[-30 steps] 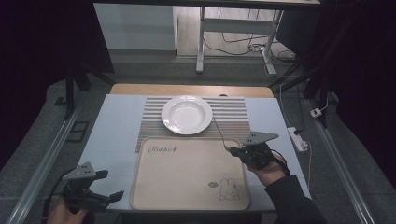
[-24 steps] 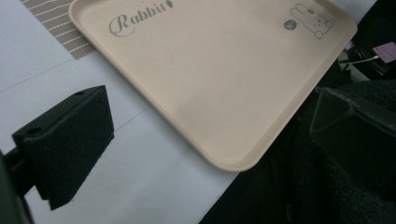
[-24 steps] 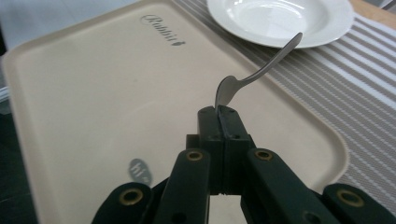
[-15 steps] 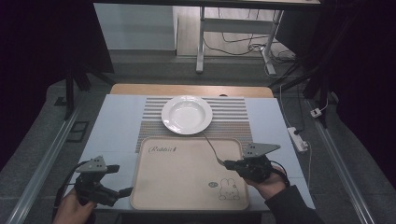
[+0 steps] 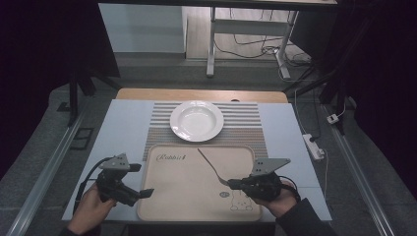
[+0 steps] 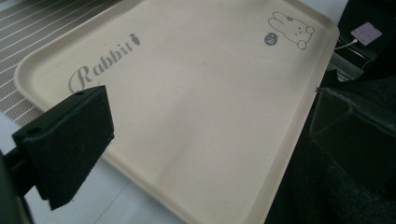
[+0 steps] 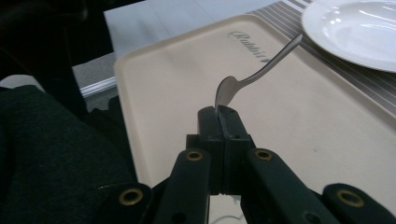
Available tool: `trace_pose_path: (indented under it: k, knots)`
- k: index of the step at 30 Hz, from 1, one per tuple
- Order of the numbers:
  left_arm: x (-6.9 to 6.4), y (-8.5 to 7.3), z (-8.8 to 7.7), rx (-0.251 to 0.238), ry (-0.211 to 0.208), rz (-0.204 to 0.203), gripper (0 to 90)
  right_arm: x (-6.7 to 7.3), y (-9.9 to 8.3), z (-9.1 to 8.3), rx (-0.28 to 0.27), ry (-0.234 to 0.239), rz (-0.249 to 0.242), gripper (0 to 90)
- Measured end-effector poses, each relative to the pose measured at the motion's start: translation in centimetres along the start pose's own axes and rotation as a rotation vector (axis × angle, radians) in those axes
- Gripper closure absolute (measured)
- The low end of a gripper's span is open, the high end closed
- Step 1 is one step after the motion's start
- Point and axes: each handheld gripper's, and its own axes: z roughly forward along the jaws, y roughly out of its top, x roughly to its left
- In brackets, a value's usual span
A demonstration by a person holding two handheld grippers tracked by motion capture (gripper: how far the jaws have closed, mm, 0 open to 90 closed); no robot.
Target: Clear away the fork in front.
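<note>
A beige tray (image 5: 183,197) printed with a rabbit lies near the table's front edge, and behind it a white plate (image 5: 196,120) sits on a striped mat (image 5: 243,129). My right gripper (image 5: 231,183) is over the tray's right part, shut on the bowl end of a metal spoon (image 5: 211,166). In the right gripper view the jaws (image 7: 223,112) pinch the spoon (image 7: 261,70), whose handle points toward the plate (image 7: 359,28). My left gripper (image 5: 143,192) is at the tray's left edge. In the left gripper view it (image 6: 210,95) stands open over the tray (image 6: 196,154), with nothing between the jaws.
A pale cloth (image 5: 123,128) covers the table around the mat. A white power strip (image 5: 313,146) with its cable lies on the floor to the right. Metal rails (image 5: 44,177) run along both sides, and table legs (image 5: 211,44) stand at the back.
The right gripper has drawn back toward the person with the spoon in it. The left gripper has moved right, up to the tray's left edge.
</note>
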Motion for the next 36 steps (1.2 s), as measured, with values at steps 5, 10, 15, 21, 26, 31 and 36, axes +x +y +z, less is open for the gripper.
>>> trace_pose_path:
  k: [5, 10, 15, 21, 26, 31, 36]
  knots:
    - [-0.2, 1.1, 1.2, 0.035, 0.004, 0.053, 0.2, 0.5, 0.2, 0.6, -0.001, 0.062, -0.019, 90.0]
    - [0.0, 2.2, 2.3, 0.06, 0.001, 0.096, 0.2, 1.0, 0.3, 1.2, 0.009, 0.115, -0.036, 90.0]
    - [-0.1, 3.1, 3.6, 0.092, -0.014, 0.139, 0.3, 1.5, 0.5, 1.7, 0.013, 0.161, -0.052, 90.0]
    - [-0.3, 4.0, 4.8, 0.142, -0.027, 0.233, 1.6, 2.1, 0.8, 2.2, 0.022, 0.204, -0.085, 90.0]
    - [-0.3, 5.0, 6.0, 0.187, -0.076, 0.305, 2.4, 2.4, 1.0, 2.5, 0.023, 0.231, -0.1, 90.0]
    - [-0.6, 5.9, 7.0, 0.211, -0.109, 0.369, 4.3, 2.6, 1.2, 2.7, 0.025, 0.251, -0.112, 89.9]
    - [-1.0, 6.6, 7.8, 0.238, -0.138, 0.439, 13.3, 2.8, 1.3, 2.8, 0.026, 0.269, -0.123, 89.9]
